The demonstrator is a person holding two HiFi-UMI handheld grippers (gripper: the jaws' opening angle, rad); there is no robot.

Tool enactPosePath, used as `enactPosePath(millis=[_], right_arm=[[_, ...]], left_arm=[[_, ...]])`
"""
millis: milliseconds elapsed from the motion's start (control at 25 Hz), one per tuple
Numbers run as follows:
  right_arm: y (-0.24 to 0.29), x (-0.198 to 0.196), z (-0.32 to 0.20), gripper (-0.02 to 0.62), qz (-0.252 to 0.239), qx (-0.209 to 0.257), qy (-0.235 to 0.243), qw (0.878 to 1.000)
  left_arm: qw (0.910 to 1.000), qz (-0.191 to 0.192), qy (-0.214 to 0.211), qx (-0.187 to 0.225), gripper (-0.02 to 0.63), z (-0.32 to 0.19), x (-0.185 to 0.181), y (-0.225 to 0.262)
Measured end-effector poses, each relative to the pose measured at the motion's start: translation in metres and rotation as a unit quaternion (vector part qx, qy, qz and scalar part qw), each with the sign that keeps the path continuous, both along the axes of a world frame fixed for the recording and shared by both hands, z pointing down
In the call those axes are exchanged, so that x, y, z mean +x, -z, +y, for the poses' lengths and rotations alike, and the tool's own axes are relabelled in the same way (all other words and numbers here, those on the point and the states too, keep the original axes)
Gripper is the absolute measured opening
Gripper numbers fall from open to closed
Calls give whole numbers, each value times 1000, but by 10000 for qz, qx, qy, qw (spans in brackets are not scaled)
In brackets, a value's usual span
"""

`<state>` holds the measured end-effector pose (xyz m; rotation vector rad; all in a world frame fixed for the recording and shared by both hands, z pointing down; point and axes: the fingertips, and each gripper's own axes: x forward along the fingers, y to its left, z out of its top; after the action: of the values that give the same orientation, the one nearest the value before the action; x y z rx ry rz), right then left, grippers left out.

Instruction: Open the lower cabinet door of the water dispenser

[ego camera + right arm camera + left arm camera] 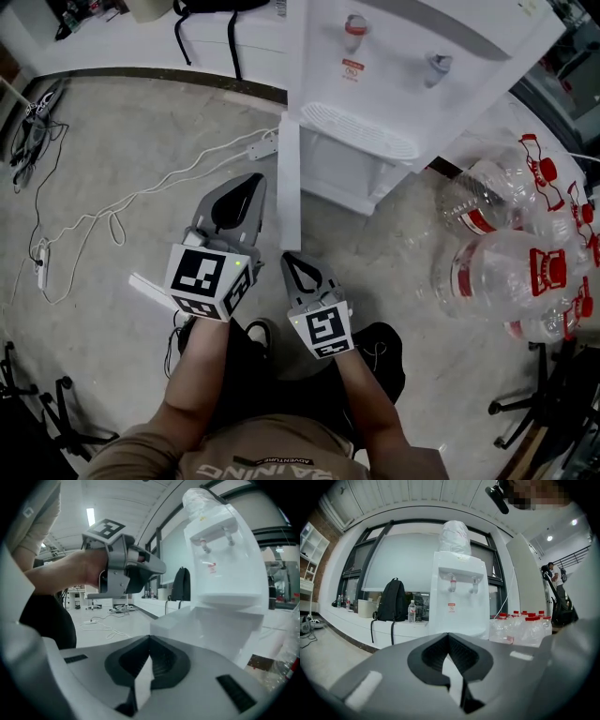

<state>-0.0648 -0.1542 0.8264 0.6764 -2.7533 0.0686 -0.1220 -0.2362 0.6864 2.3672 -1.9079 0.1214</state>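
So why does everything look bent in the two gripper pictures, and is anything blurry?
Left gripper view: the wide lens bows the window frames around the water dispenser, and the corners go black. Right gripper view: same bending, the dispenser leans, the nearest foreground is soft. Head view: straighter, evenly lit, sharp.

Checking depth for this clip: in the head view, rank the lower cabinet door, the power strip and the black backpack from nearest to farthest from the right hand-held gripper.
1. Lower cabinet door, just ahead of the right hand-held gripper.
2. Power strip, on the floor left of the door.
3. Black backpack, on the far ledge.
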Motion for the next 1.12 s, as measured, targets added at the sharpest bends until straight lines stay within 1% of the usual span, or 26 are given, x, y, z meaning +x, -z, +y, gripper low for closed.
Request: enactPosePath(millis=[160, 360, 560, 640, 720, 800, 840, 880, 1000, 1040, 1120], right_arm=[[0, -15, 6, 9, -51, -36, 354, 9994], [1, -36, 16, 9, 22, 16, 675, 9977], [4, -56, 26, 9, -79, 96, 1226, 9924], [5, -64, 32, 8, -123, 186, 1557, 9875], [7, -72, 39, 8, -192, 265, 1985, 9796], [9, -79, 46, 8, -346, 252, 2428, 9691], [10, -82, 44, 8, -455, 188, 2533, 9661], [11, -83, 36, 8, -599, 70, 2490, 9666], [20, -80, -20, 8, -1095, -329, 1893, 9752], [26, -79, -34, 8, -1163, -342, 1815, 9759], [34, -83, -46, 8, -1001, -191, 1851, 9774]], left_arm=[[9998, 172, 86, -32, 2, 4, -9, -2], [9997, 95, 197, 113, 2, 12, -18, 9], [9992, 110, 343, 147, 2, 20, -32, 11], [9990, 119, 400, 163, 2, 24, -38, 12], [9987, 124, 463, 191, 2, 27, -43, 14], [9984, 135, 504, 204, 2, 30, -47, 16], [9984, 135, 510, 211, 2, 31, -49, 17], [9983, 124, 514, 225, 2, 32, -50, 18], [9982, 74, 535, 251, 2, 36, -55, 21], [9982, 63, 545, 251, 2, 37, -56, 22], [9980, 36, 577, 254, 2, 38, -62, 23]])
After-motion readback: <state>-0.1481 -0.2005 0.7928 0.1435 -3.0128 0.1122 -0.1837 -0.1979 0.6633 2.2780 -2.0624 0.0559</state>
